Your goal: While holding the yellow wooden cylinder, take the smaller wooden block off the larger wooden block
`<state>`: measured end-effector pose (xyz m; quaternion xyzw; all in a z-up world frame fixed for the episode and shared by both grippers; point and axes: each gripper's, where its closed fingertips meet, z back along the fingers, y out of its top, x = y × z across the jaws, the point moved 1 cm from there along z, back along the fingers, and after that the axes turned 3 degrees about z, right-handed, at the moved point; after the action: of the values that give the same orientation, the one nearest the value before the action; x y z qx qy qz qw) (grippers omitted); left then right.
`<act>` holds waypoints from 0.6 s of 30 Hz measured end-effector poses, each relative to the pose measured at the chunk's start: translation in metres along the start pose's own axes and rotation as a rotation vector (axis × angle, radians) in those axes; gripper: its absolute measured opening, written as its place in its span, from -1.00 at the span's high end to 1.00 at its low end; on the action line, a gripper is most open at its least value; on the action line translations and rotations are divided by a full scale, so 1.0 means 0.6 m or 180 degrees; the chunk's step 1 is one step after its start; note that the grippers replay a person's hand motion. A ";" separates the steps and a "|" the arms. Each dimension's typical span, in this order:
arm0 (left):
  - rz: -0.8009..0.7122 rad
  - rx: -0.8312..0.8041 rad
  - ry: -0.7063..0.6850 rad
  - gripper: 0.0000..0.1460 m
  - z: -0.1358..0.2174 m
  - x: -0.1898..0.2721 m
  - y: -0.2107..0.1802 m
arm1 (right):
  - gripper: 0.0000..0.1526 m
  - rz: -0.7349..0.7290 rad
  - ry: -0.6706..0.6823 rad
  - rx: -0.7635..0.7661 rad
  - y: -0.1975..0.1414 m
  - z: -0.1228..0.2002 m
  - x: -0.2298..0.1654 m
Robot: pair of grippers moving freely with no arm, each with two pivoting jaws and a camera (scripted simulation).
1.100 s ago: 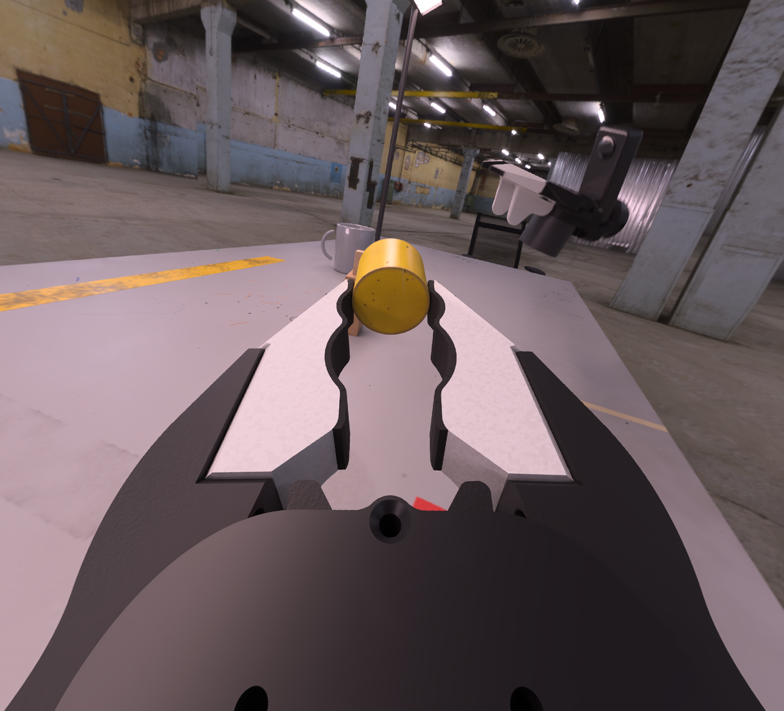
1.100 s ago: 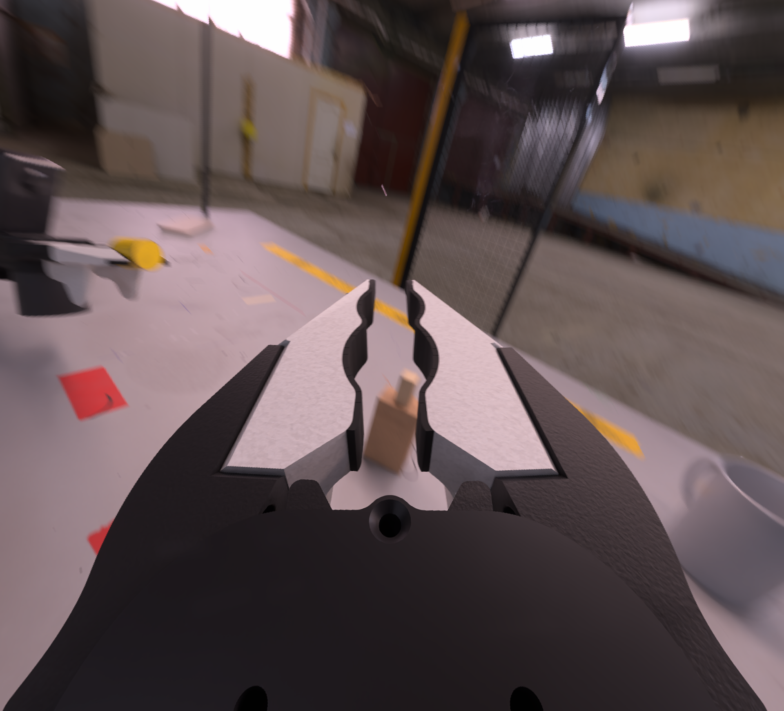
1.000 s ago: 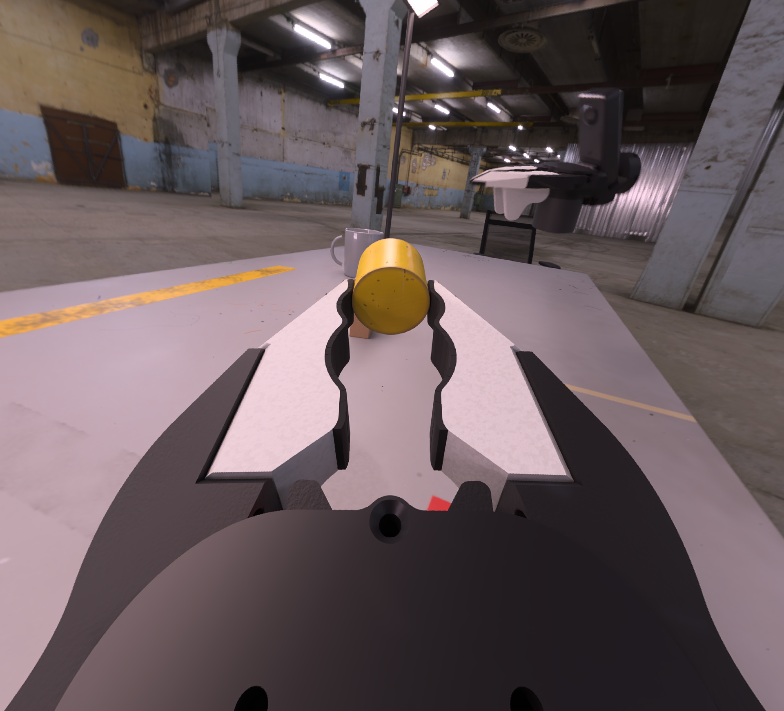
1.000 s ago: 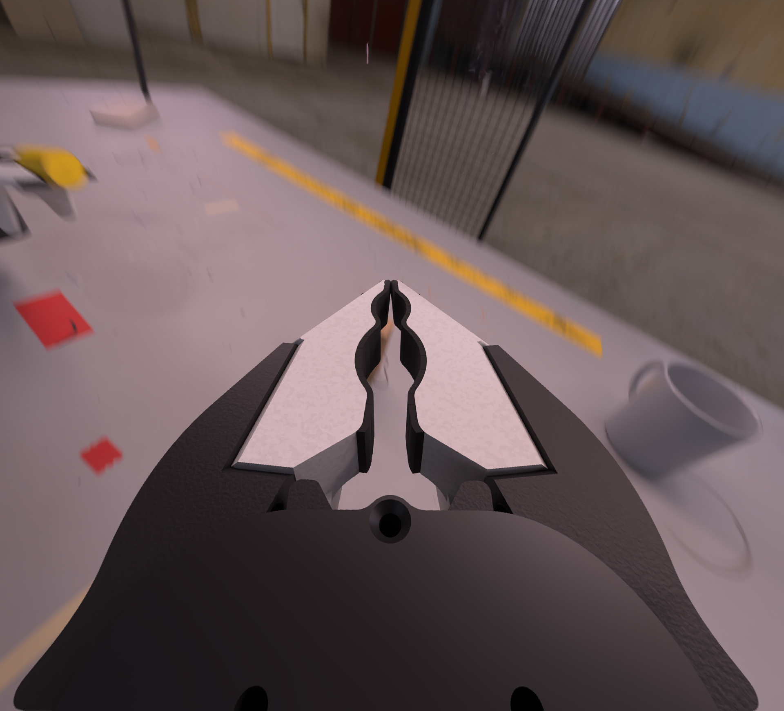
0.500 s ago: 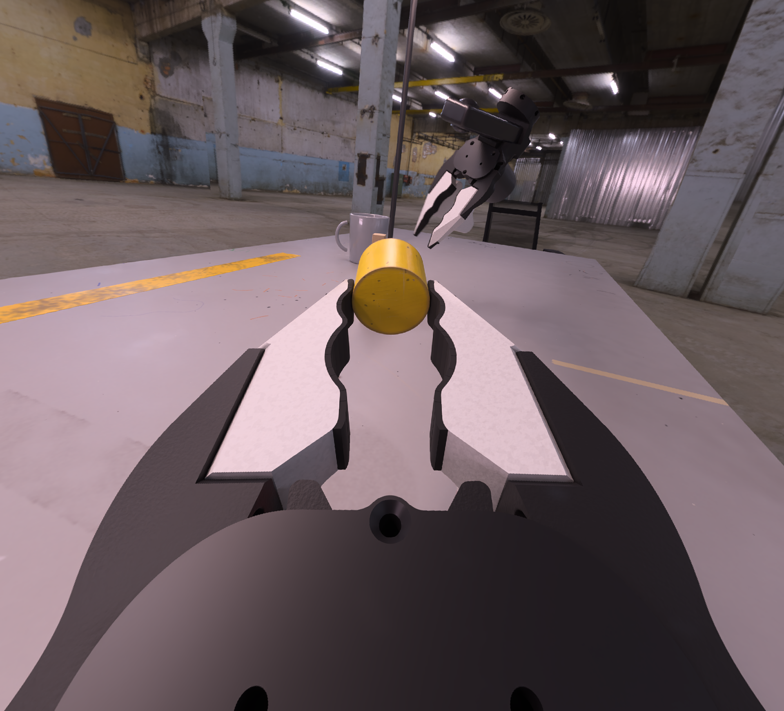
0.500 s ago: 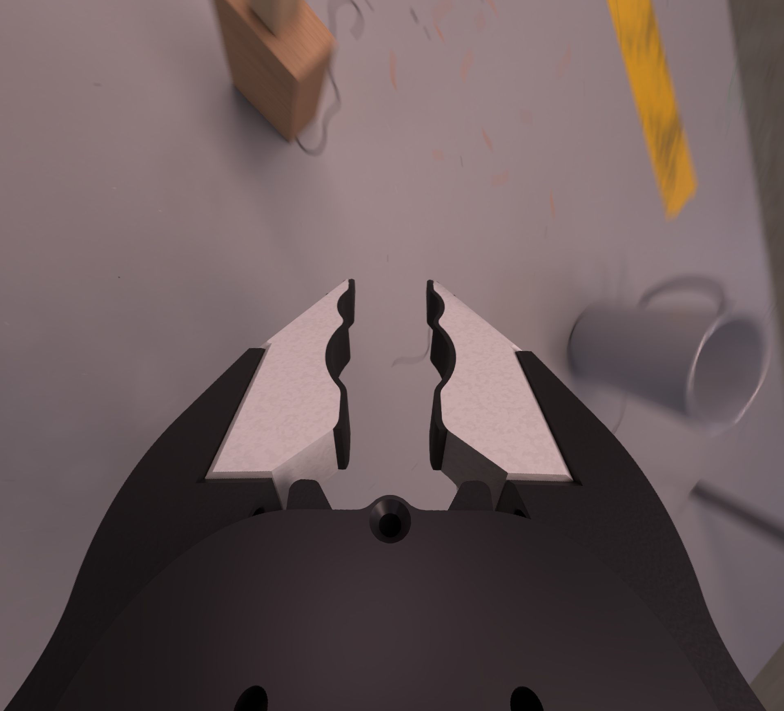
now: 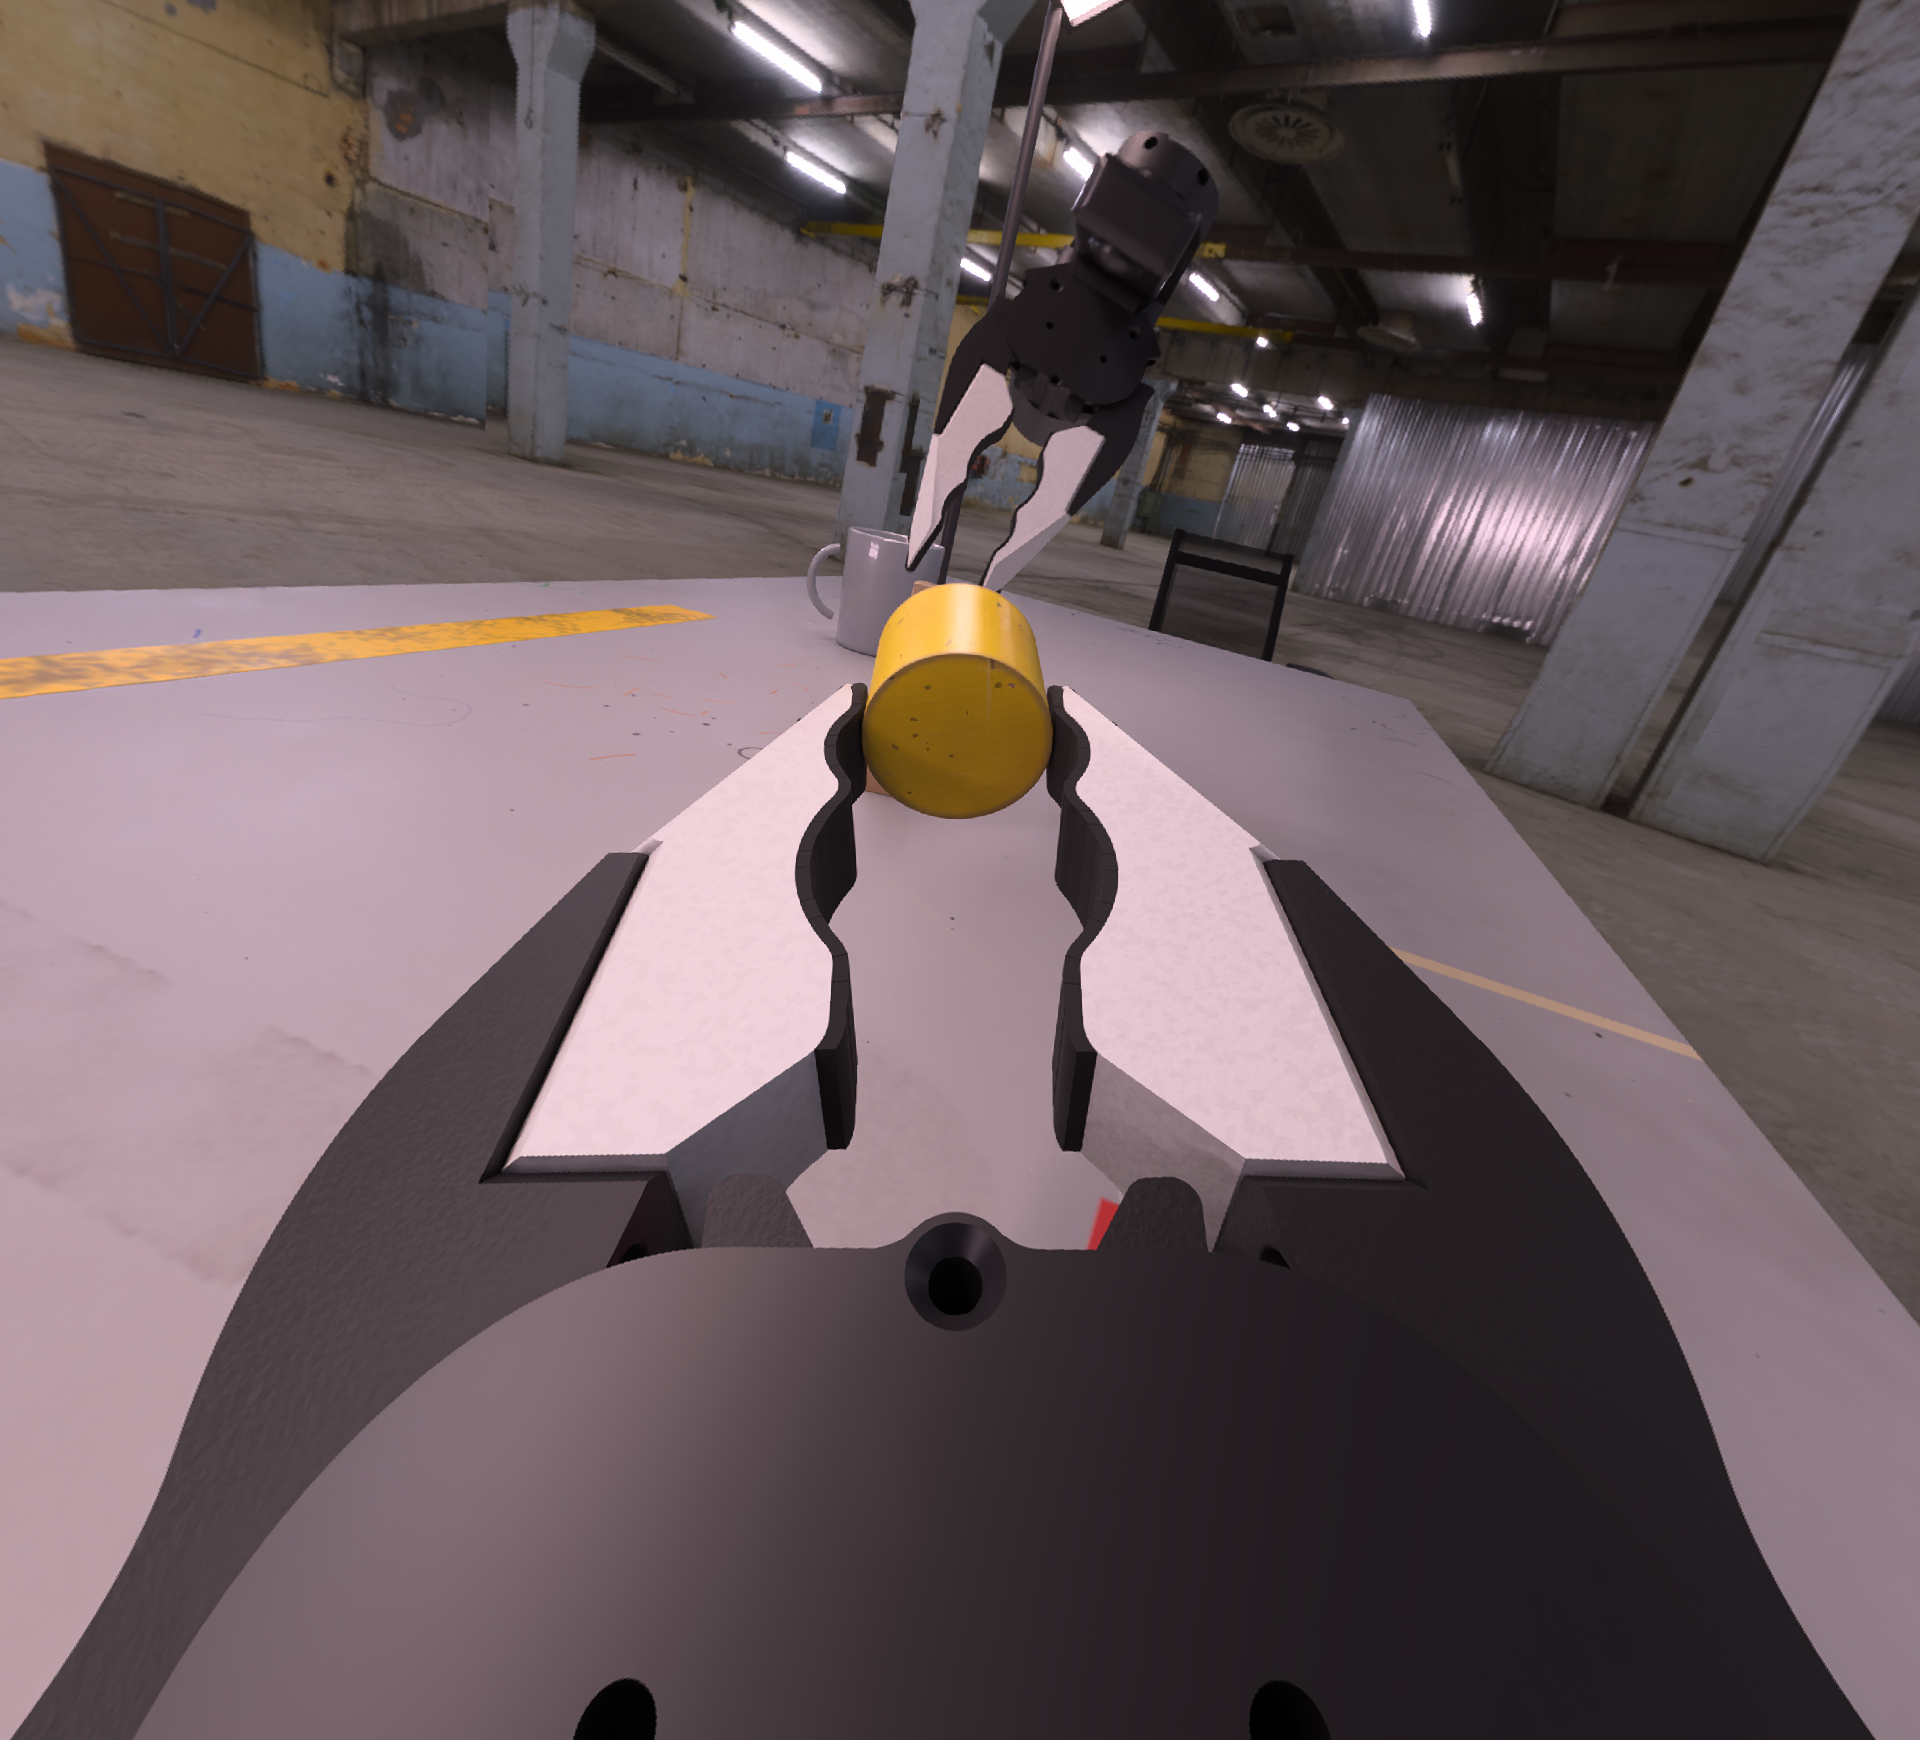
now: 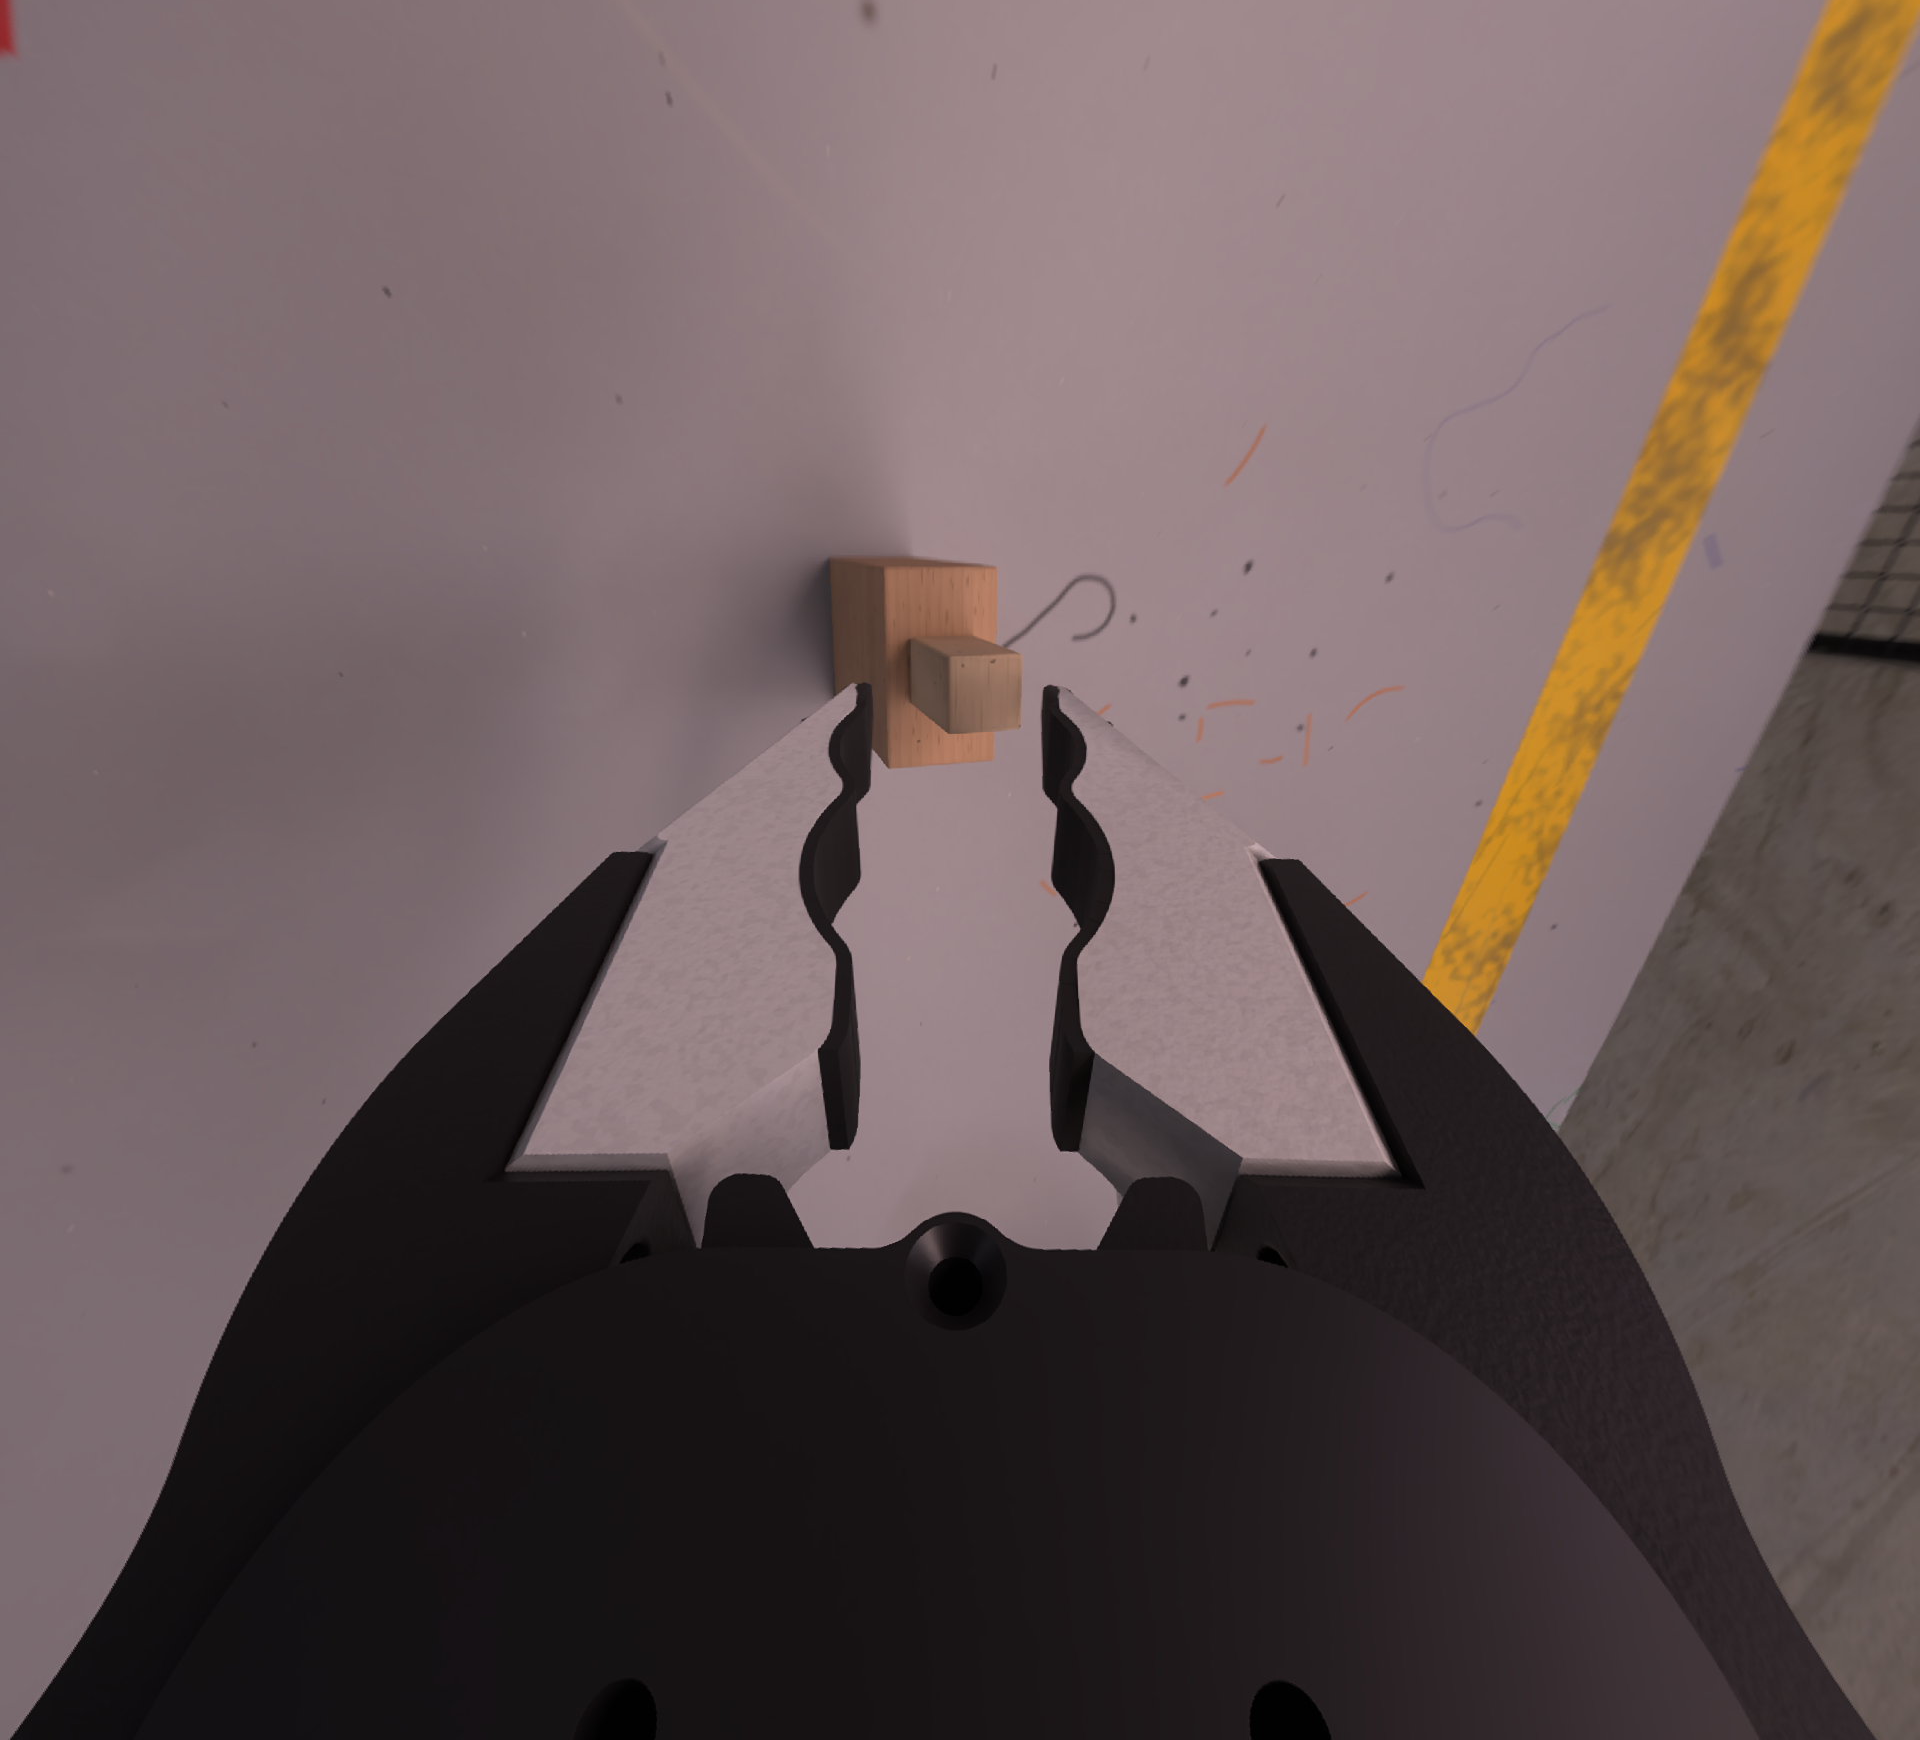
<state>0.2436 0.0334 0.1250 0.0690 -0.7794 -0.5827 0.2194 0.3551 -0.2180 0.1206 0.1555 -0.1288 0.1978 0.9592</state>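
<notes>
The left gripper [image 7: 956,734] lies low and nearly level over the grey tabletop [image 7: 364,859], its fingers [image 7: 727,911] clamped on the yellow wooden cylinder [image 7: 956,719], whose flat round end faces the camera. Just behind the cylinder stands a white mug [image 7: 868,584].

Above and beyond the cylinder the right gripper [image 7: 982,558] hangs tips-down, tilted slightly, with its fingers spread apart and holding nothing. In the right wrist view it looks almost straight down at the larger wooden block [image 8: 904,641], which stands on the tabletop with the smaller wooden block [image 8: 966,682] still on top. The spread fingers [image 8: 748,911] sit above the blocks, not touching them. A yellow stripe [image 8: 1714,402] runs well right of the blocks.
</notes>
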 end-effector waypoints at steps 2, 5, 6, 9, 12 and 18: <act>0.0054 0.0005 0.0010 0.53 0.001 -0.003 0.000 | 0.70 -0.0016 0.0090 -0.0163 -0.009 -0.014 0.005; 0.0278 0.0086 0.0089 0.53 0.005 -0.013 0.006 | 0.77 -0.0025 -0.0128 -0.0103 -0.002 -0.016 0.028; 0.0357 0.0136 0.0118 0.53 0.008 -0.017 0.010 | 0.77 -0.0080 -0.0262 0.0002 0.009 -0.011 0.037; 0.0375 0.0247 0.0218 0.53 0.017 -0.022 0.026 | 0.77 -0.0263 -0.0752 0.0305 0.057 0.019 0.062; 0.0215 0.0381 0.0323 0.53 0.028 -0.020 0.051 | 0.77 -0.0467 -0.1219 0.0739 0.139 0.063 0.066; -0.0215 0.0479 0.0577 0.53 0.053 -0.023 0.078 | 0.77 -0.0681 -0.1758 0.2055 0.327 0.155 0.000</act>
<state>0.2495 0.0806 0.1581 0.1639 -0.7952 -0.5210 0.2633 0.2557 -0.0790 0.2545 0.5069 -0.2951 0.0785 0.8061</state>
